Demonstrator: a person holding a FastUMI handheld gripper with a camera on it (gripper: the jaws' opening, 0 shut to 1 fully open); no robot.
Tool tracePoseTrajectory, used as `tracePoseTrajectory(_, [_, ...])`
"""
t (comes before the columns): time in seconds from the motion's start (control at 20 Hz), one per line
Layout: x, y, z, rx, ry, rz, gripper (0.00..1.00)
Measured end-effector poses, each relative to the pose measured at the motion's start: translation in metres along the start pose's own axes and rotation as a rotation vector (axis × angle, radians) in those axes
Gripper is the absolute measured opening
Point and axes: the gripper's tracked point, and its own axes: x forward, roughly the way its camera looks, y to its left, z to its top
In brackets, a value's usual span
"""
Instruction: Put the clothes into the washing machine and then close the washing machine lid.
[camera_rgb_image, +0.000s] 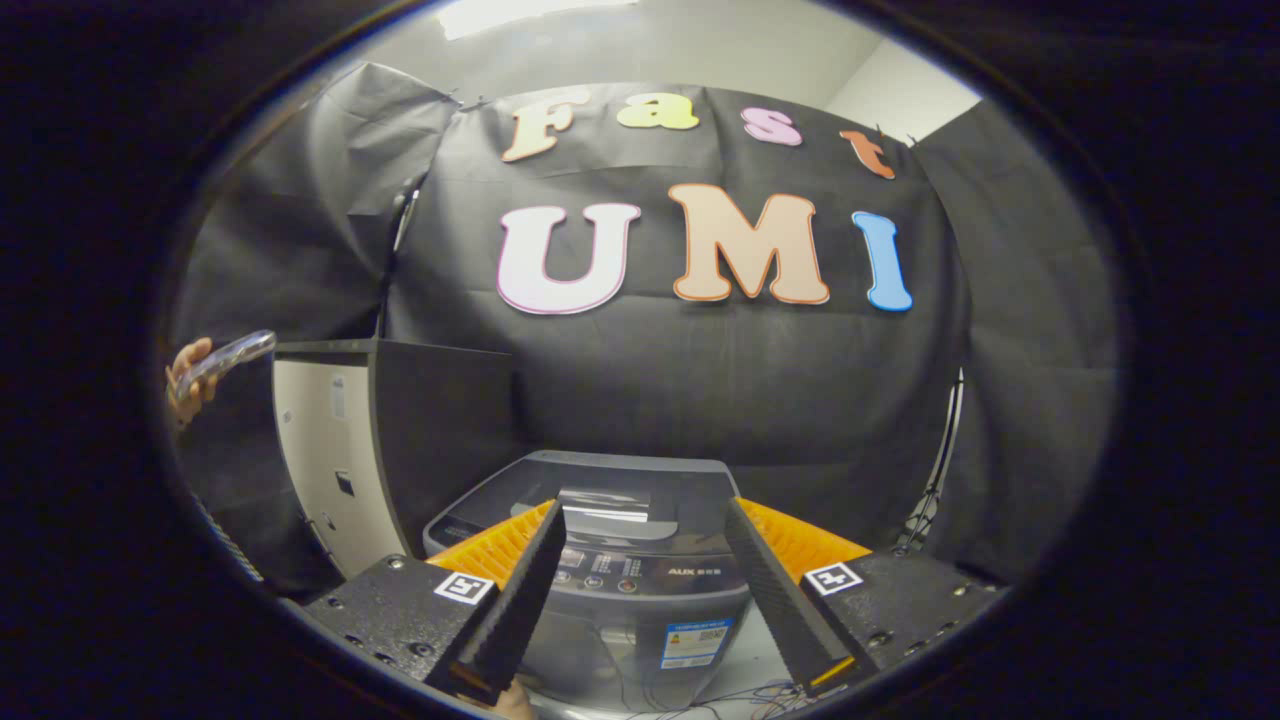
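Hovering in front of the washing machine (620, 560) with the gripper (645, 520) spread wide and holding nothing.

Sitting low in the middle of the frame, grey top-loader with lid (600, 490) down flat, control panel (610, 570) just below it and a sticker (693, 642) on the front face, all framed between the two fingers (520, 590). Draped behind it, black cloth wall (700, 390) across the whole back of the booth, creased and a bit saggy on both sides. Standing at the left of the frame just beside the machine, a dark cabinet (400, 440) with a pale side panel. Poking in at the far left edge, a hand (185, 385) gripping a phone (228, 357). Showing at the top of the frame, pale ceiling with a bright light (520, 15). Trailing along the bottom under the machine, thin cables (740, 692) on a light floor. No sign of clothes from here.
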Motion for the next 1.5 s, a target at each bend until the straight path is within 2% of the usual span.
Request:
tracePoseTrajectory(0.25, [-0.041, -0.009, -0.033, 0.051, 0.016, -0.038, 0.97])
tracePoseTrajectory(0.5, [-0.069, -0.010, -0.048, 0.099, 0.024, -0.055, 0.97])
tracePoseTrajectory(0.75, [-0.085, -0.015, -0.073, 0.051, 0.076, -0.089, 0.97])
tracePoseTrajectory(0.85, [-0.090, -0.018, -0.071, 0.069, 0.058, -0.099, 0.97])
tracePoseTrajectory(1.05, [-0.092, 0.011, -0.068, 0.068, 0.066, 0.033, 0.97])
tracePoseTrajectory(1.5, [-0.095, 0.002, -0.069, 0.069, 0.065, 0.005, 0.97])
